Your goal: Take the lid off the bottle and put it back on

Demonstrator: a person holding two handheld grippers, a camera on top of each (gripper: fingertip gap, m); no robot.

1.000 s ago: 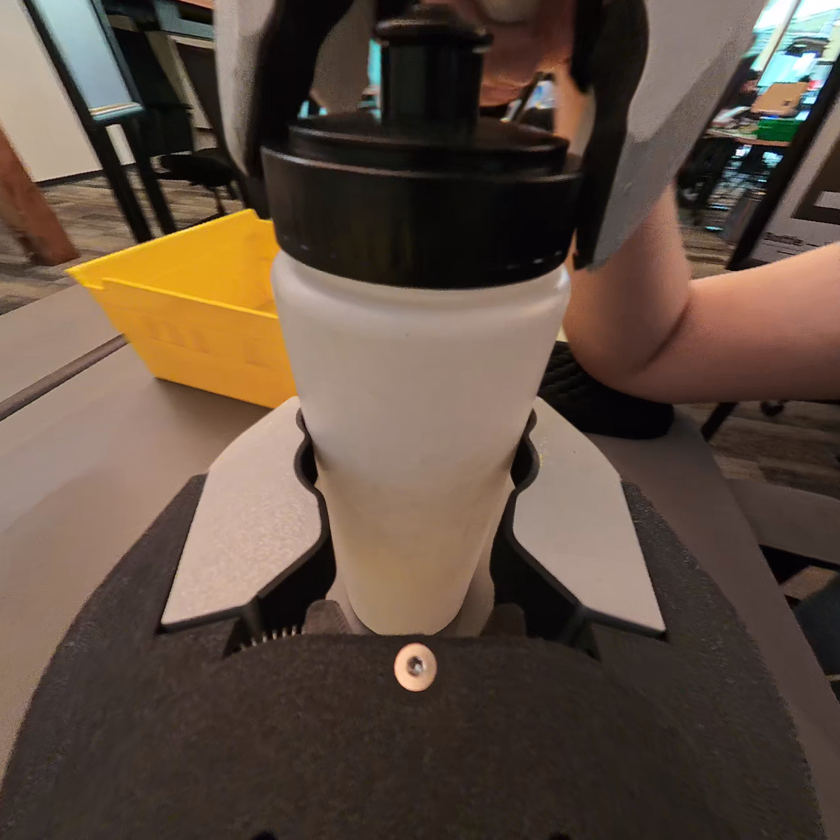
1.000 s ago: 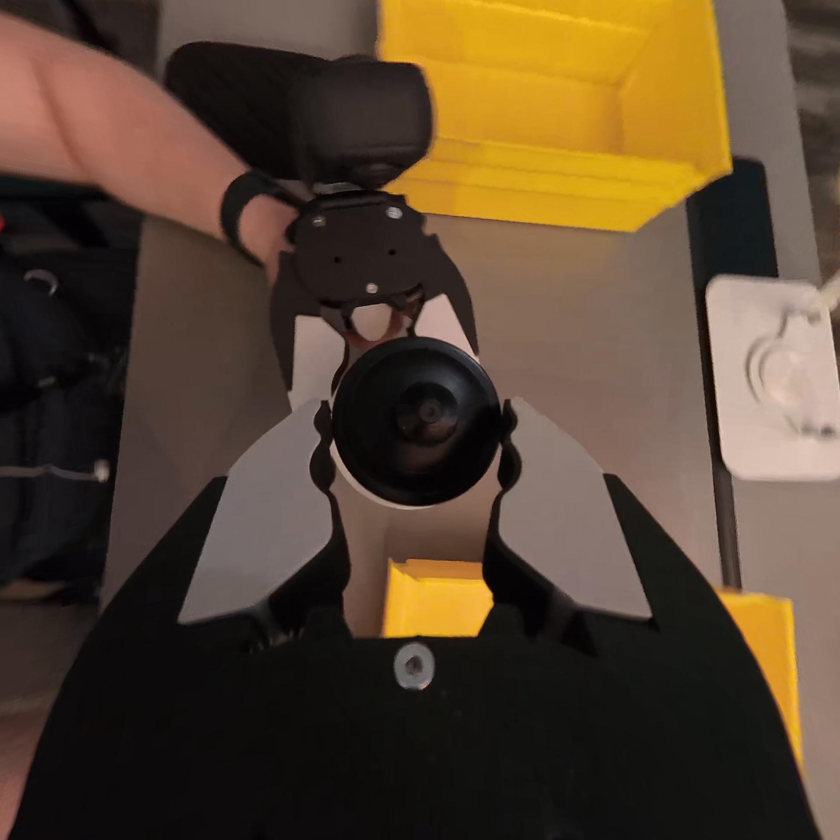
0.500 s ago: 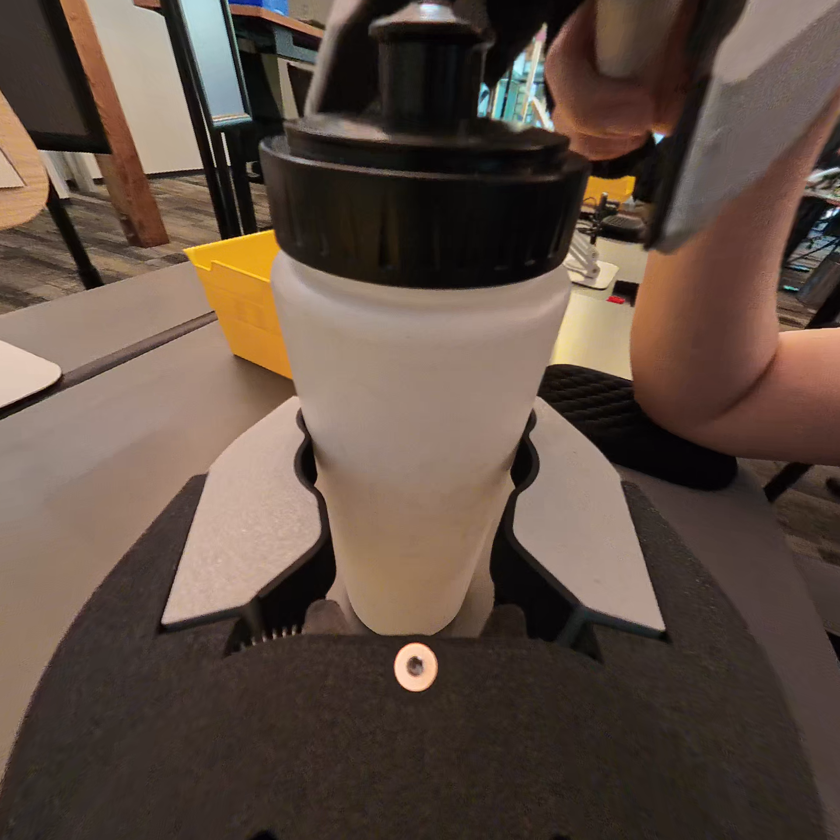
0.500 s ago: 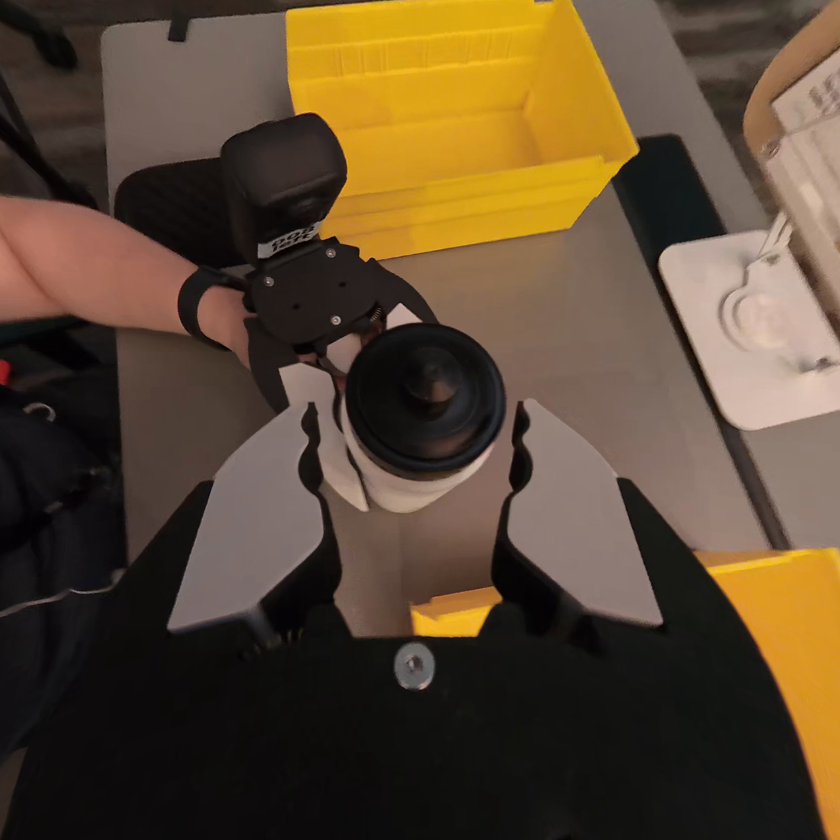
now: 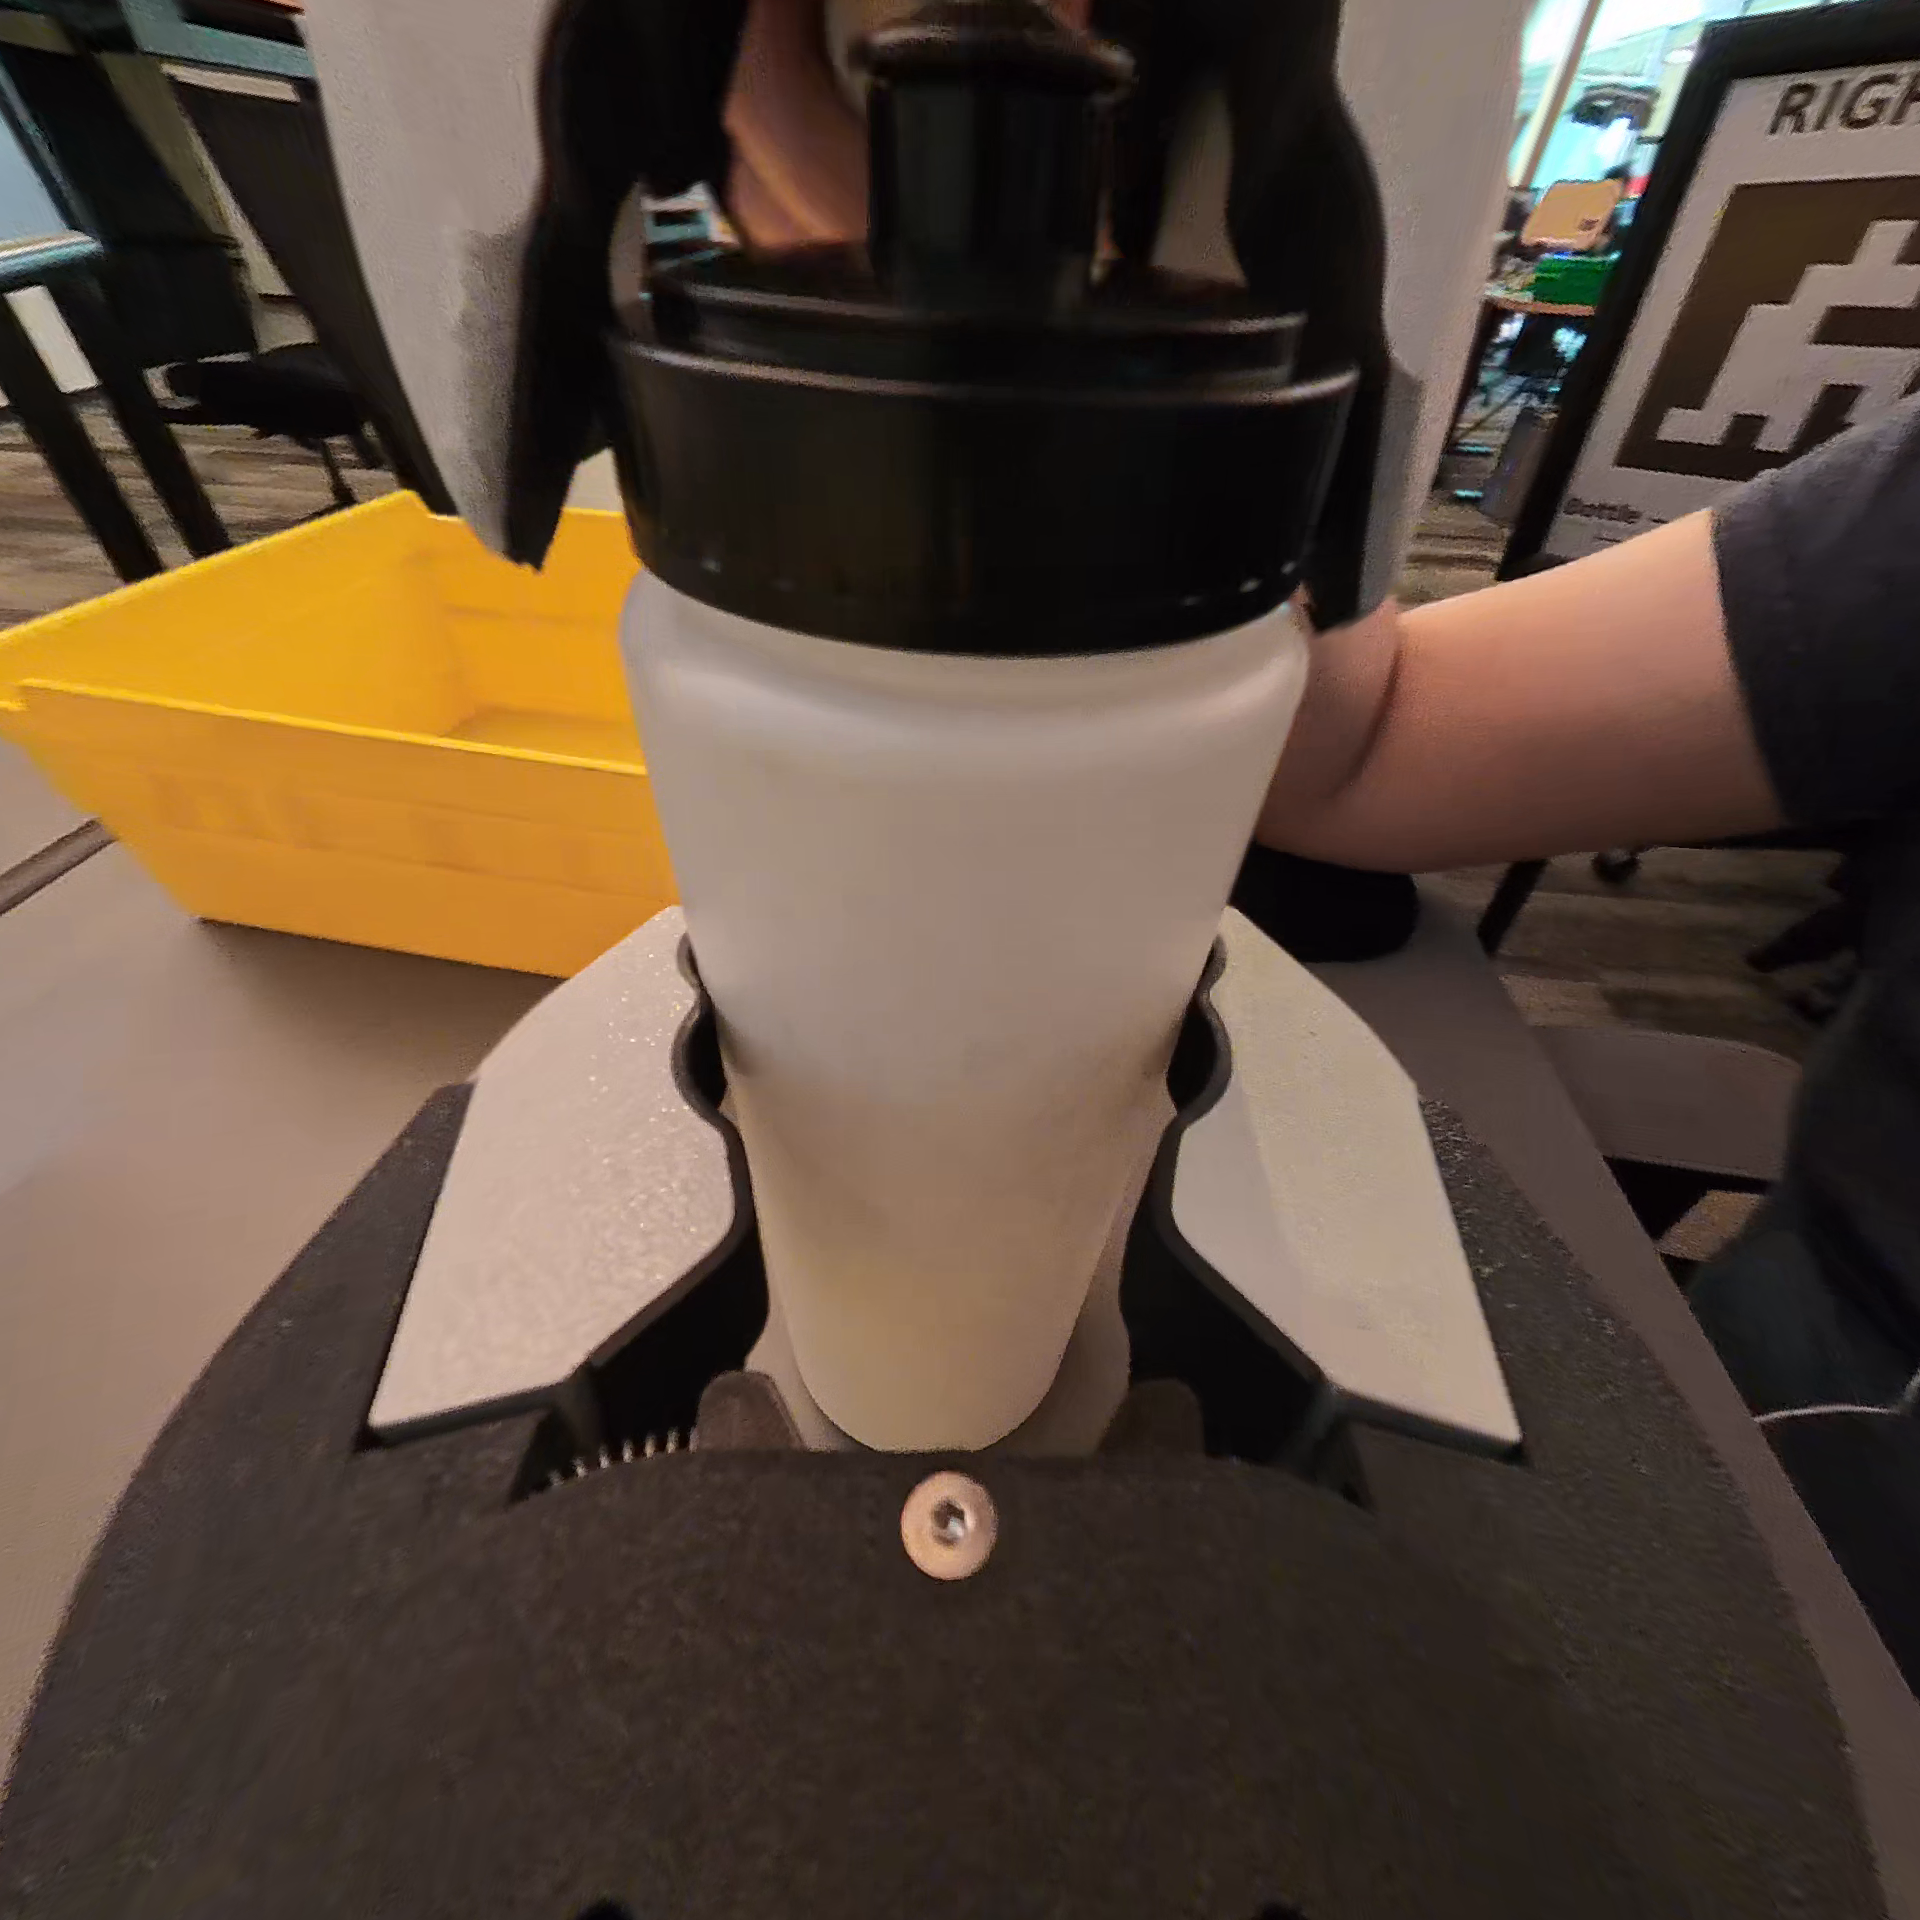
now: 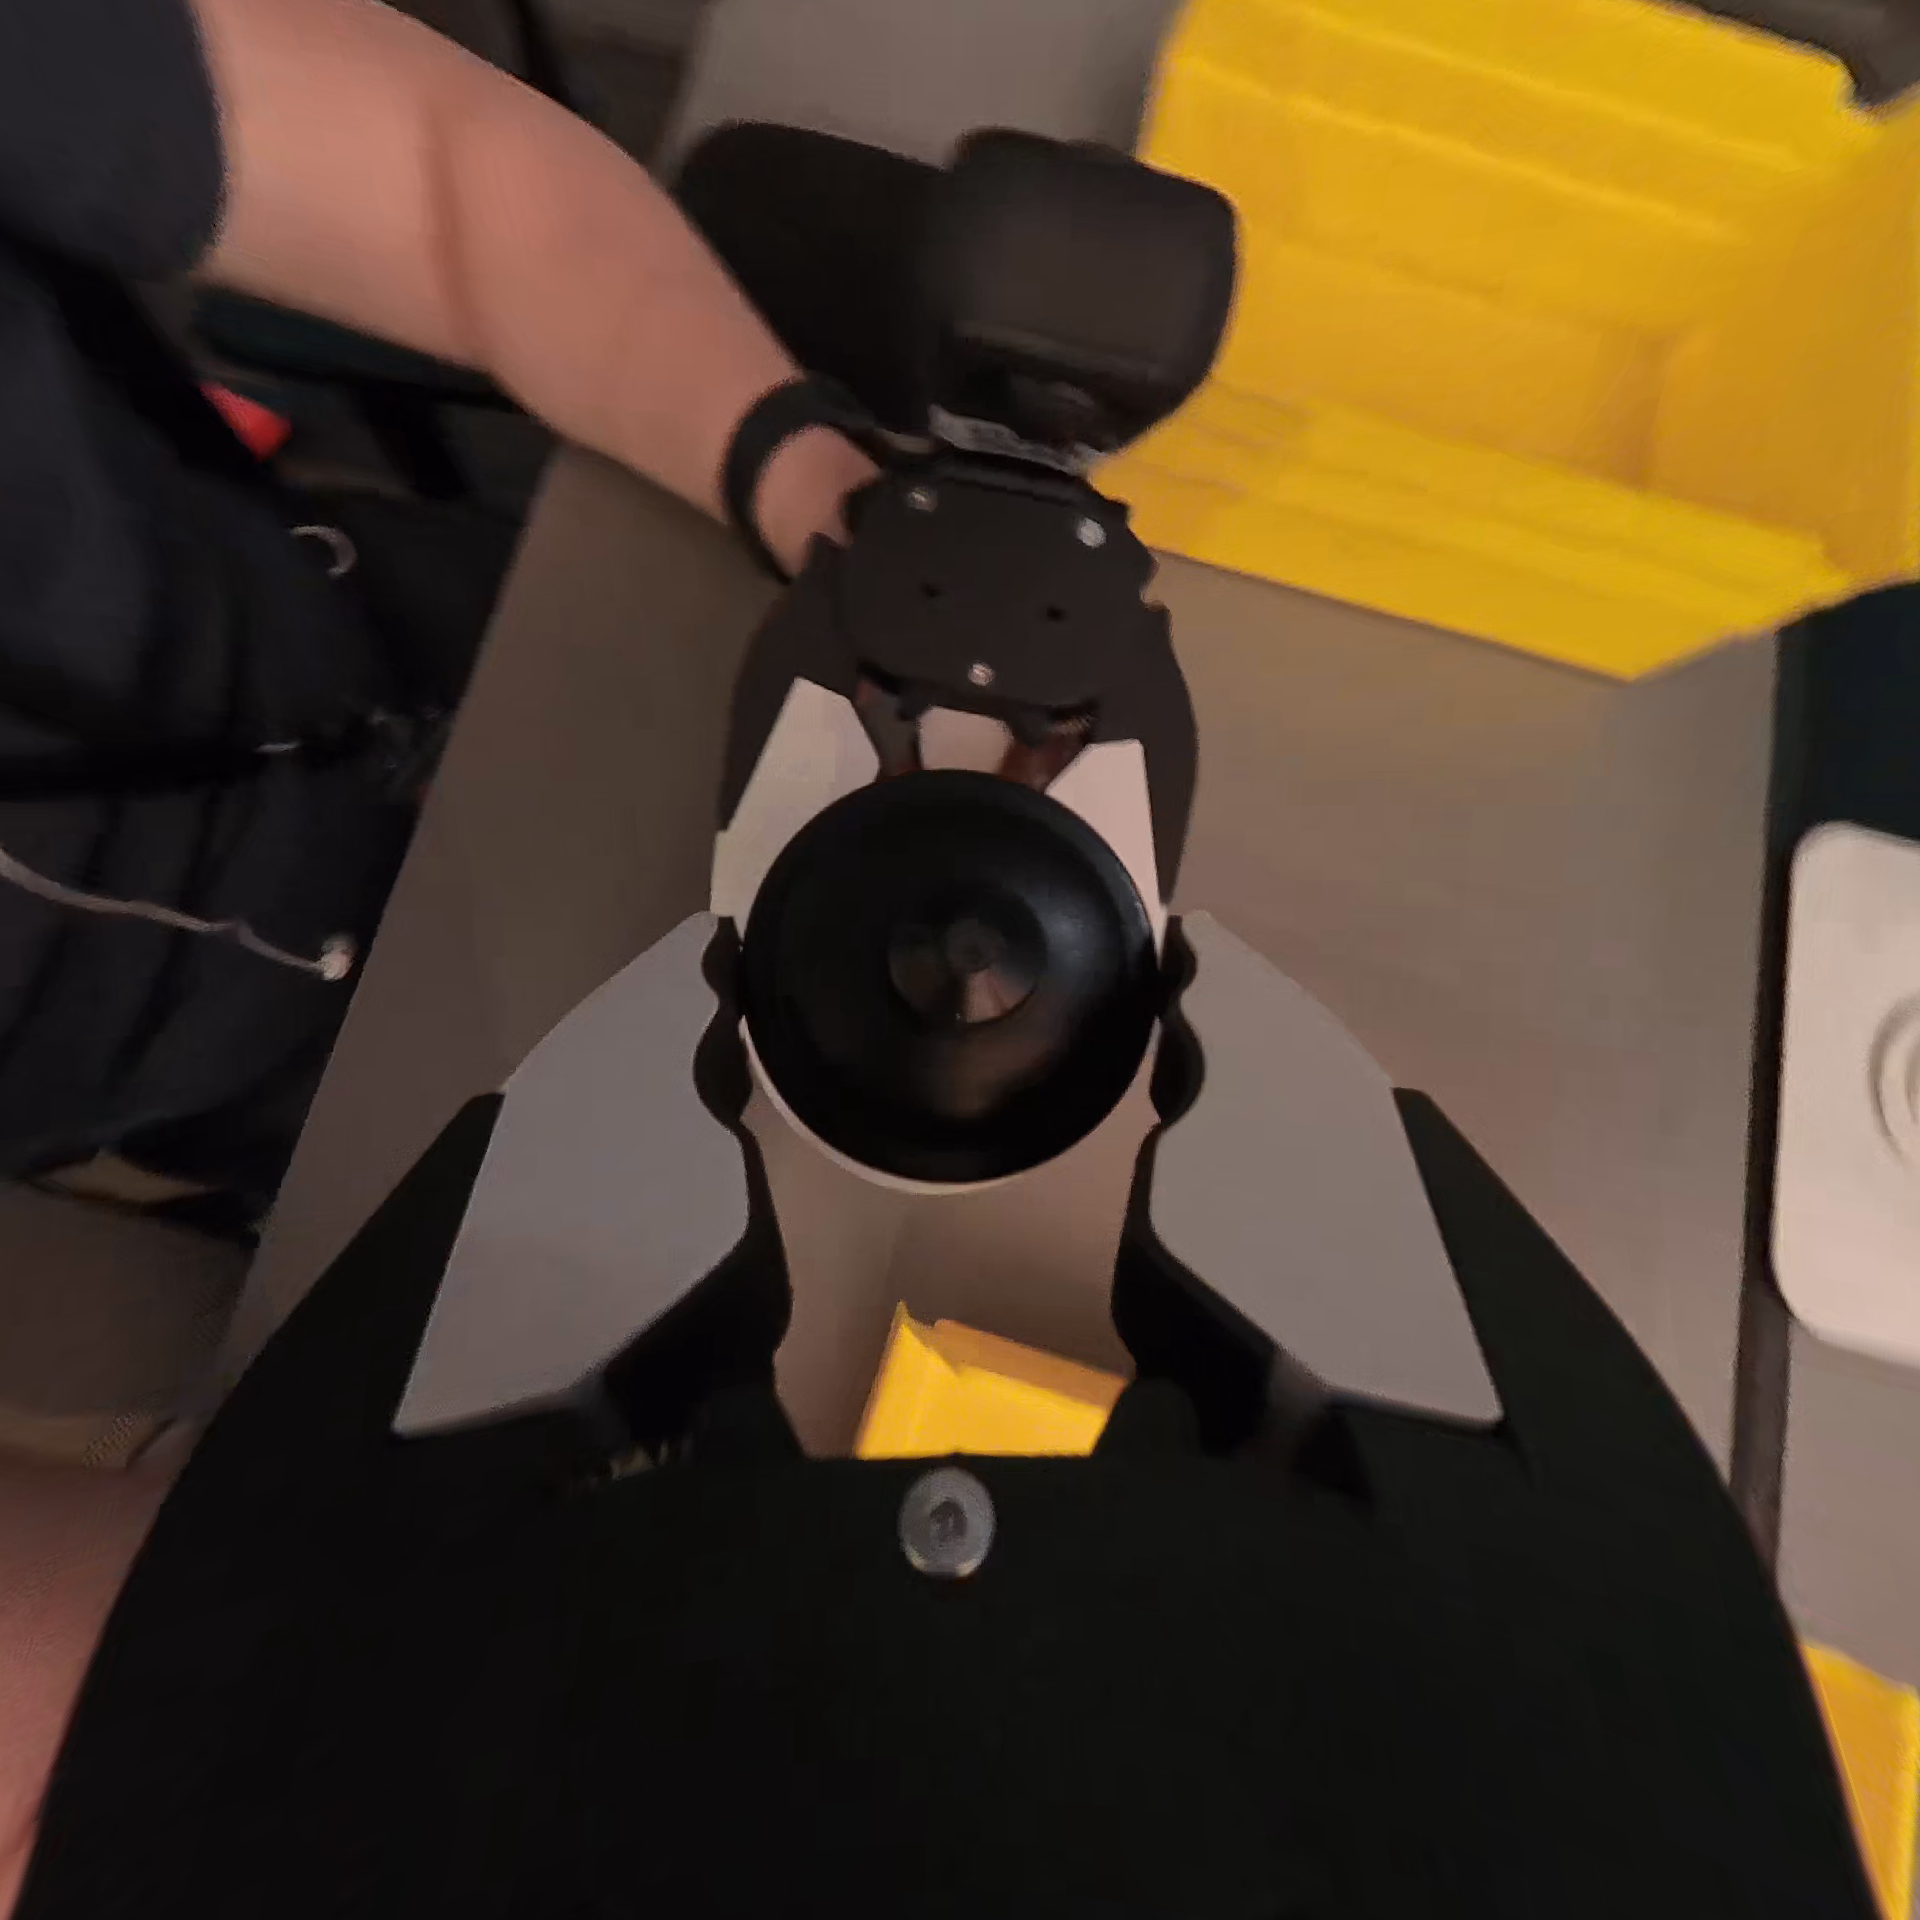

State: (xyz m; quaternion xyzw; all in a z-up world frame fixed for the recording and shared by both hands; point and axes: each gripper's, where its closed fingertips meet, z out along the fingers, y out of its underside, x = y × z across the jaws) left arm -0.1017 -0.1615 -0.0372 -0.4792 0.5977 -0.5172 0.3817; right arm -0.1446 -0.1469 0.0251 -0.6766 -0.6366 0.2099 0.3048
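Now | tongs: left (image 5: pixel 951 1049), right (image 6: pixel 948 997) | bottle (image 5: pixel 956 935): one | lid (image 6: pixel 948 971): one | yellow bins (image 6: pixel 1507 312): two

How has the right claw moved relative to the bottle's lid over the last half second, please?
Yes. The right claw has closed in: its fingers, earlier spread clear of the black lid, now flank it on both sides.

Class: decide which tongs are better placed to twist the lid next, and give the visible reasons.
Right. The right tongs reach down from above and straddle the black lid, while the left tongs are shut on the bottle, steadying it.
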